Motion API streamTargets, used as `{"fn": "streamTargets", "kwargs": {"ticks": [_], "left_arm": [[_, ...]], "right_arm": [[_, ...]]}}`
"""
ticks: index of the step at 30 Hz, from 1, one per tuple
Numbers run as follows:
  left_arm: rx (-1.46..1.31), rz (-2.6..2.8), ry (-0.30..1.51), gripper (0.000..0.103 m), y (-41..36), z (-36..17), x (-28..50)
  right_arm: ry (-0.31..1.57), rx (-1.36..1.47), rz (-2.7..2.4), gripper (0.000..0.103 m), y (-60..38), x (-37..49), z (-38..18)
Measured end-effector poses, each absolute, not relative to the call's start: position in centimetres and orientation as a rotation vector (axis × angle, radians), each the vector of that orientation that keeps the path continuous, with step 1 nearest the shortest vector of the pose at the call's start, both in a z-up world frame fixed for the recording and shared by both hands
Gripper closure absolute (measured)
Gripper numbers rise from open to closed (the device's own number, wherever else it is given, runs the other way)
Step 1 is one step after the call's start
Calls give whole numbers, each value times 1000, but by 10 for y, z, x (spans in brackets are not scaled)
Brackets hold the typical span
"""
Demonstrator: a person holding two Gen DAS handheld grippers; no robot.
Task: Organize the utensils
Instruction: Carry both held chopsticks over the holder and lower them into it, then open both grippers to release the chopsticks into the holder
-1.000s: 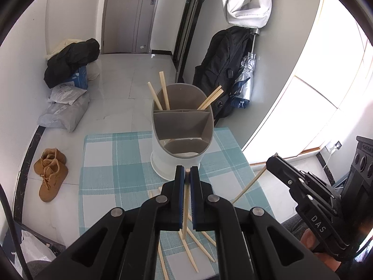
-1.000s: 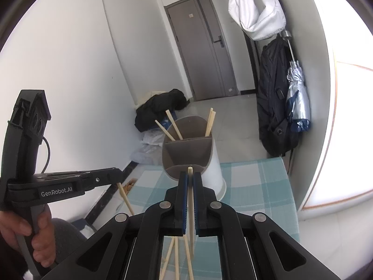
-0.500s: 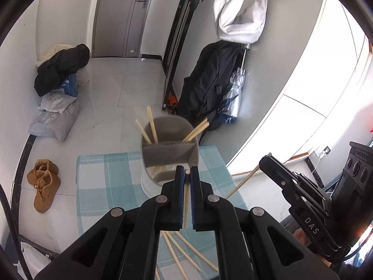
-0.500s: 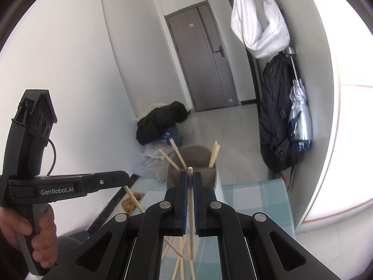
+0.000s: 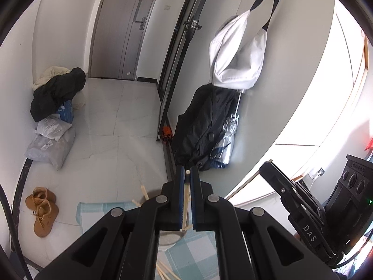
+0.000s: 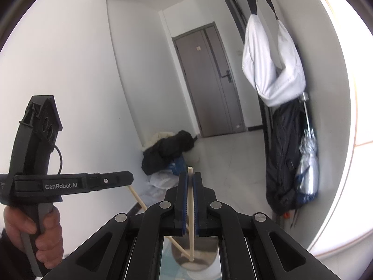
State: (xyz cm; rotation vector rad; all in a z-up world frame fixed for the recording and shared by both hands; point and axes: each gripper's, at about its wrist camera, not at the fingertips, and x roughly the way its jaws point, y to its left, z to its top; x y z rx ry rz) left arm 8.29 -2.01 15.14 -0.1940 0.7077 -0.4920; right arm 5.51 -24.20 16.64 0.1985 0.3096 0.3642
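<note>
Chopstick (image 5: 185, 194) pinched in left gripper (image 5: 186, 177), another (image 6: 190, 200) in right gripper (image 6: 190, 182)

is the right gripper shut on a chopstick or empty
Shut on one: the right gripper pinches a chopstick between its blue pads, its tip poking past the fingertips.
</note>
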Motion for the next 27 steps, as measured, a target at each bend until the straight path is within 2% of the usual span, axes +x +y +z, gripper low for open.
{"fn": "streamTargets", "kwargs": {"ticks": [7, 17, 27], "left_arm": [[-184, -461, 692, 102, -19, 152, 109], [-149, -437, 747, 102, -20, 111, 141], [-141, -449, 768, 102, -21, 98, 146]], "right_arm": [[285, 188, 360, 99, -241, 89, 171], [346, 201, 354, 99, -240, 126, 145], [405, 166, 351, 99, -231, 135, 117]]}}
